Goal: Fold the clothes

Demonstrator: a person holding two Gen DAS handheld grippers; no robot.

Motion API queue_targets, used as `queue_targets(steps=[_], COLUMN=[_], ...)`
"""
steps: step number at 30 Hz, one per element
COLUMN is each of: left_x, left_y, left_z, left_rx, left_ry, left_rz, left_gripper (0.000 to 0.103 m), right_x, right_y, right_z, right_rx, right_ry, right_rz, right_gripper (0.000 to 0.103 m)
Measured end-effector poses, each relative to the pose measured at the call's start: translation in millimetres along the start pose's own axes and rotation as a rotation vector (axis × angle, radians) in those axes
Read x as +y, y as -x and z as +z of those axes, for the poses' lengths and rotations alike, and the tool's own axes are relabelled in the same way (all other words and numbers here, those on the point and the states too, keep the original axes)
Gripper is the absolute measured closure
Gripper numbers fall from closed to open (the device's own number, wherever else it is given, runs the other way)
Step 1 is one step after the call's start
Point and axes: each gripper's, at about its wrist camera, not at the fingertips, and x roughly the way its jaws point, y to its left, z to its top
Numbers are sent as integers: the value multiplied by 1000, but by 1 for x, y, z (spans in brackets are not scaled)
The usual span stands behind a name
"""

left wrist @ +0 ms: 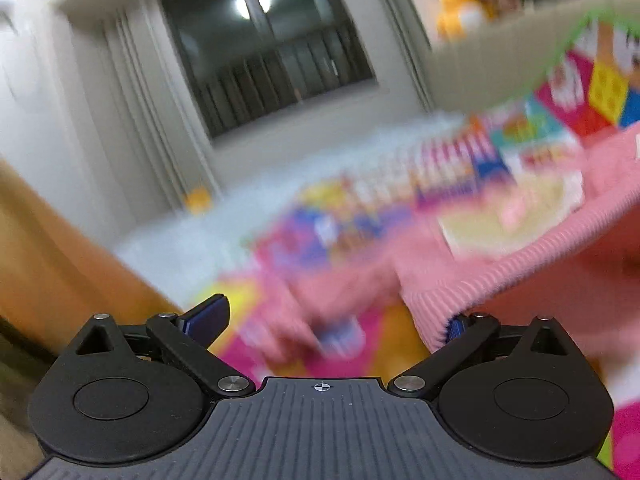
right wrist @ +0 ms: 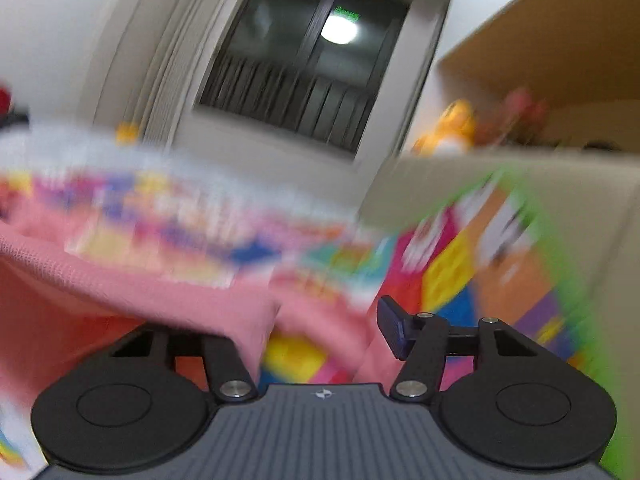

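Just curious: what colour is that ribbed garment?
Pink; the garment shows its ribbing best in the left wrist view.

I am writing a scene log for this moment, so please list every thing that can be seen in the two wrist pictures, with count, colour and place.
Garment: one, pink, ribbed hem, draped over one finger of each gripper.
Play mat: one, many colours with green border, under the garment; blurred.
Window: one, dark, with railing bars and a reflected lamp, far wall.
Curtain: white, beside the window.
Plush toy: one, yellow-orange, on a ledge; blurred.
Small yellow object: one, at the curtain's foot; too blurred to name.
Left gripper: one, black, blue pads, jaws wide apart.
Right gripper: one, black, jaws wide apart.
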Motion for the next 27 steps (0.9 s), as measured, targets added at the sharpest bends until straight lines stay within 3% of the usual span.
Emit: queue_targets(steps=[2,4,15,17,19,22,25,27], left_x=[11,18,24,28,46,60,41,26], left_y=[23,36,61,64,63,49,18,0], left_z=[15,18,-98,-114,-107,-98,-94,-97], left_rx=[-65,-60,347,396,342,288,307,359], left_ry=[0,29,183,232,365,536,570,596], left_rz=[11,-20,-427,-499,-557,-635,-658,-684], left_gripper=[0,0,0,0,0,0,0,0], right_x=[-12,-20,-19,-28,-37,-46,-41,-27], right_y=[15,26,79,87,92,91,77,67], right_z=[9,7,-112,-113,-108,-94,-86,-84], right_rx=[-18,8,411,410,393,328,296,286], right_ry=[-16,-36,43,32,-3,-158,-283,-293], right_rz=[21,54,216,222,228,265,332,349], right_gripper=[43,34,15,11,3,1,0,0])
